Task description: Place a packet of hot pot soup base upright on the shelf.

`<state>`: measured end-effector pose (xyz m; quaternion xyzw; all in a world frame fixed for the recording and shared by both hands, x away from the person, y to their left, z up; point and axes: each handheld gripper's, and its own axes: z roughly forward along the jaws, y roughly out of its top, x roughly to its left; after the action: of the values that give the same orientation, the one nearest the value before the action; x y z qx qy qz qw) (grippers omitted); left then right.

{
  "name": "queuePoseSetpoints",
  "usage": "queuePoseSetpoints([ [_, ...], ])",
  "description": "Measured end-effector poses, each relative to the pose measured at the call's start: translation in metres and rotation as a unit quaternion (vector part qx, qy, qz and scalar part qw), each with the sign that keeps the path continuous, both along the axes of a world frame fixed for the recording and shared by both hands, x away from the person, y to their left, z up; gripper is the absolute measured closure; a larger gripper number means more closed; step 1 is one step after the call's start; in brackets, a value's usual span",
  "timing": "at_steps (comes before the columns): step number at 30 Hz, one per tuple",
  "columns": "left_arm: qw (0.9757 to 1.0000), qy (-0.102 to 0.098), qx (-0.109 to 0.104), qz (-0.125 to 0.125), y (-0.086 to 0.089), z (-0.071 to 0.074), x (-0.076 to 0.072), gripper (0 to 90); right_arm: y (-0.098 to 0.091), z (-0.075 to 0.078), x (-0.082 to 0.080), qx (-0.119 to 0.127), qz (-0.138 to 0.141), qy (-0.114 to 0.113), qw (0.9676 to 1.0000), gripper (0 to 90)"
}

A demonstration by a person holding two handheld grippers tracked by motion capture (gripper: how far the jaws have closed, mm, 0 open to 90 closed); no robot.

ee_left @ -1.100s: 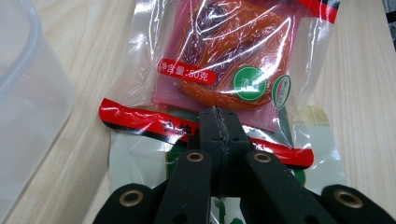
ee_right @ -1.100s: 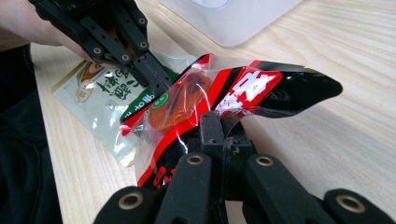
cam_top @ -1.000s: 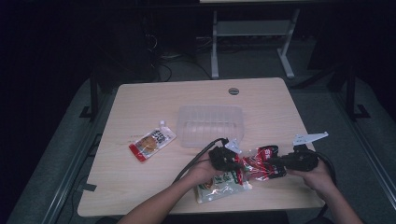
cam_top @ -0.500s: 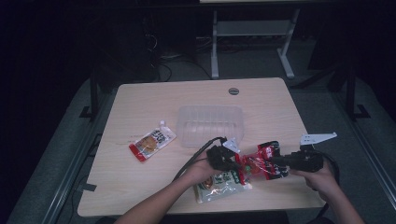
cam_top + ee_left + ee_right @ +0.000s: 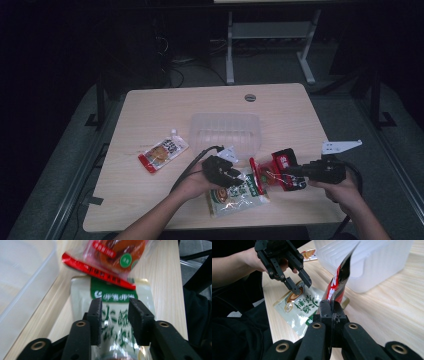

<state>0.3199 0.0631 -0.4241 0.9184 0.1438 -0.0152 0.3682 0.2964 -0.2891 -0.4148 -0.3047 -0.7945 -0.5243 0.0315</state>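
A green-and-white snack packet (image 5: 239,194) lies flat near the table's front edge. My left gripper (image 5: 234,178) hovers over it, open, with the packet (image 5: 113,315) showing between its two pads (image 5: 96,315) and nothing gripped. My right gripper (image 5: 282,172) is shut on the edge of a red snack packet (image 5: 276,167), which it holds tilted up off the wood, just right of the green one. In the right gripper view the red packet (image 5: 338,282) stands edge-on above the closed jaws (image 5: 330,306), and the left gripper (image 5: 298,287) hangs open over the green packet (image 5: 299,307).
A clear plastic container (image 5: 226,131) stands mid-table just behind both grippers. An orange-and-red snack packet (image 5: 163,152) lies to the left on the table (image 5: 150,110). A round cable hole (image 5: 250,97) sits near the far edge.
The left gripper has slid a little to the left over the green packet. The right gripper, still holding the red packet, shifted slightly right and back.
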Motion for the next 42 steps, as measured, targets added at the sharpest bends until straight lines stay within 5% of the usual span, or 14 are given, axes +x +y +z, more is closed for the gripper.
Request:
queuePoseSetpoints([
  [7, 0.9986, -0.019, -0.003, 0.050, 0.058, 0.006, -0.010, 42.0, 0.012, 0.011, 0.003, 0.008, 0.020, -0.013, 0.9997, 90.0],
  [21, 0.9917, -0.023, -0.014, 0.126, 0.139, -0.003, -0.030, 29.5, 0.034, 0.029, 0.011, 0.019, 0.037, -0.031, 0.9987, 90.0],
  [29, 0.9892, -0.021, -0.008, 0.145, 0.159, -0.008, -0.033, 26.4, 0.043, 0.043, 0.024, 0.020, 0.028, -0.045, 0.9984, 90.0],
  [42, 0.9891, -0.026, -0.005, 0.145, 0.165, -0.009, -0.029, 25.6, 0.055, 0.063, 0.055, 0.032, 0.011, -0.072, 0.9968, 90.0],
])
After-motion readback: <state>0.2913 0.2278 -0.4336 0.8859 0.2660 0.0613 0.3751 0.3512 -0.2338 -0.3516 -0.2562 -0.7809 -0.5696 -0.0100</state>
